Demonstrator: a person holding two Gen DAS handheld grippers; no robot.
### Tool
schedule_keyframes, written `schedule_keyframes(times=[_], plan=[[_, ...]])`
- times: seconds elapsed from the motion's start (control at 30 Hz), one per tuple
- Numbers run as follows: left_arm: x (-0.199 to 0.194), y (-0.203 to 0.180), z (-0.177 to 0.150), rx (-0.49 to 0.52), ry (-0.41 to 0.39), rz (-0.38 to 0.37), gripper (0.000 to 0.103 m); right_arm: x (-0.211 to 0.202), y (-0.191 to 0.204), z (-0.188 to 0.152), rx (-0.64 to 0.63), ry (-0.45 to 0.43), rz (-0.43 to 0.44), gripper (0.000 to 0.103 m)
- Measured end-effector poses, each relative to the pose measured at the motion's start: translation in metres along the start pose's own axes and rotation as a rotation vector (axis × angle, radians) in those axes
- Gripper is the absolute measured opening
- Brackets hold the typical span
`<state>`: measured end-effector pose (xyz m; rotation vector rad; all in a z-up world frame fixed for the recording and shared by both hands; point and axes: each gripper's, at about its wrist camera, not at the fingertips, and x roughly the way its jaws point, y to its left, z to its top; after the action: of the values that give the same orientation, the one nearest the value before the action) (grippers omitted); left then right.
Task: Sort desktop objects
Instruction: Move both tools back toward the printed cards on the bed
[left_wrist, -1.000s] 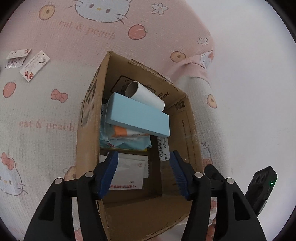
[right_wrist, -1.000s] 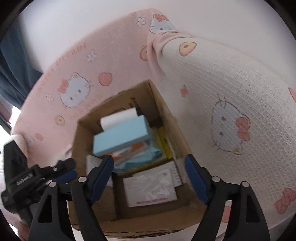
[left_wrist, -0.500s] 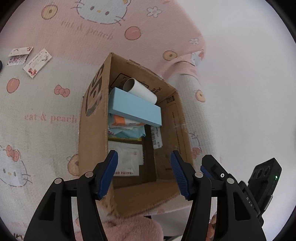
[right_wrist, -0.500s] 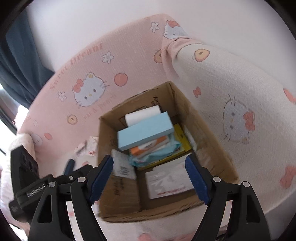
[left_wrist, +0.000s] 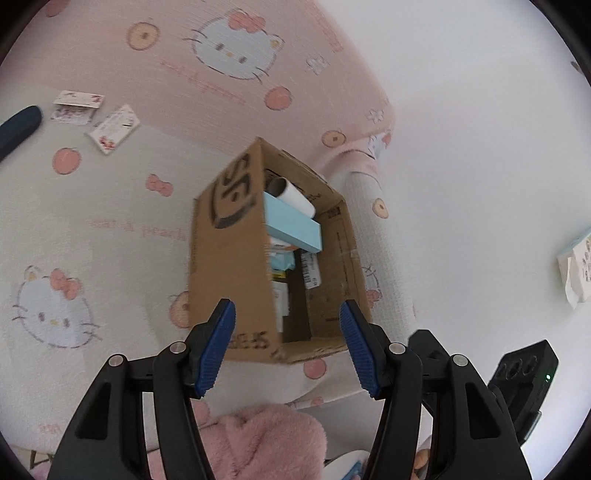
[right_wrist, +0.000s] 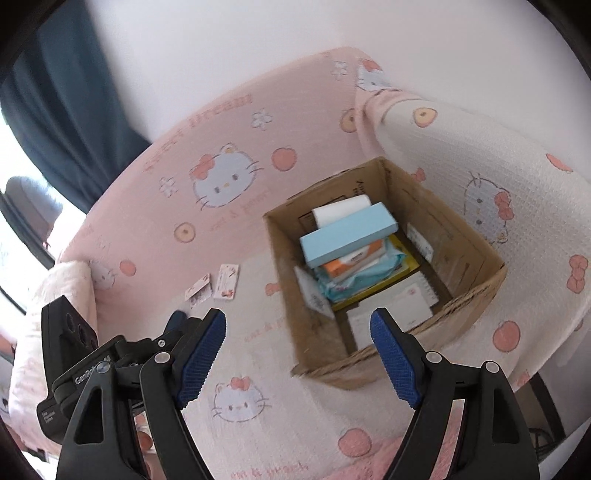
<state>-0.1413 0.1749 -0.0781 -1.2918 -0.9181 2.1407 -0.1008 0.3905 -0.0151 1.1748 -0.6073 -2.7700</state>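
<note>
- The cardboard box (right_wrist: 384, 266) is sitting on the pink cat-print cloth (right_wrist: 207, 184), packed with a blue box (right_wrist: 347, 234), a white roll (right_wrist: 341, 210) and packets.
- Two small cards (right_wrist: 214, 284) and a dark case (left_wrist: 18, 127) are lying on the cloth, well apart from the box; the thin cards are likely to slip from the pads.
- The blue box is lying tilted on the pile and could slide off if knocked.
- The left gripper (left_wrist: 286, 345) and right gripper (right_wrist: 297, 354) are hovering above the cloth, fingers wide, holding nothing.
</note>
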Motion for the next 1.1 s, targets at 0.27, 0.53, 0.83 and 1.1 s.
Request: schedule_keyframes(times=[0.27,0.53,0.83,1.1], plan=[[-0.042,0.063,-0.006,-0.029,-0.046,0.023,0.063,0.013,0.045,-0.053,-0.001,0.0,0.033,0.08],[-0.073,0.131,-0.001,-0.071,-0.082,0.09,0.063,0.065,0.084,-0.098,-0.036,0.097,0.058,0.08],[-0.075,0.211,0.022,-0.191,-0.087,0.182,0.063,0.137,0.122,-0.112,-0.121,0.214,0.067,0.08],[-0.053,0.257,0.04,-0.248,-0.065,0.285,0.063,0.207,0.134,-0.117,-0.126,0.314,0.096,0.08]])
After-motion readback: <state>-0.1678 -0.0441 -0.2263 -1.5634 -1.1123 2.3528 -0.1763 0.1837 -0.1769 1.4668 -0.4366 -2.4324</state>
